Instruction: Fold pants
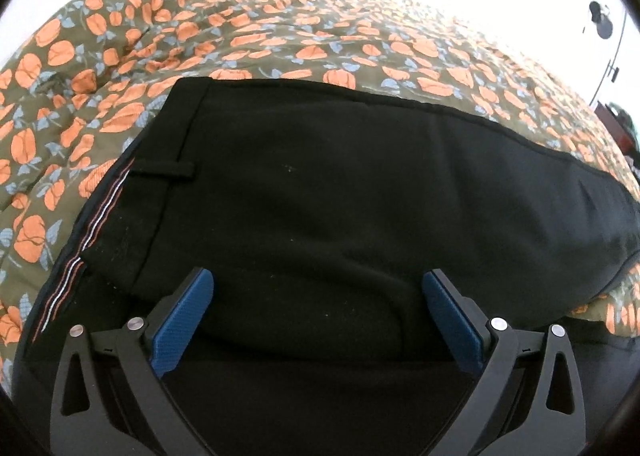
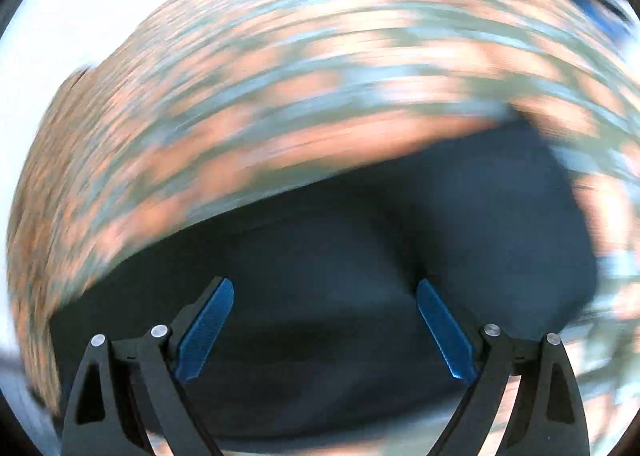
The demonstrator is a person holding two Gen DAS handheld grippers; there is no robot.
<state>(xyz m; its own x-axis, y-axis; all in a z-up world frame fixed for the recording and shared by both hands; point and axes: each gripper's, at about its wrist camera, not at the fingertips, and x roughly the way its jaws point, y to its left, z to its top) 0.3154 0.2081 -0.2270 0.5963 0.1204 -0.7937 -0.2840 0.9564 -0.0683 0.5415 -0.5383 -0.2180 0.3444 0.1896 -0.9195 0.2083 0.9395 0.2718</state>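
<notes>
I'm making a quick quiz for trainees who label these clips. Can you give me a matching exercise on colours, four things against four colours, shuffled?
Things:
1. pants
2. bedspread
3. pads of the left tool
4. stripe inside the waistband

Colours:
A. blue
B. olive with orange flowers
C. black
D. white and red

Pairs: 1-C, 2-B, 3-A, 4-D

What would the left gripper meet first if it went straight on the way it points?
Most likely the black pants. The left gripper is open and angled down at them, and dark cloth fills the space between and ahead of its fingers. How near it is can't be judged. The floral bedspread lies farther on.
</notes>
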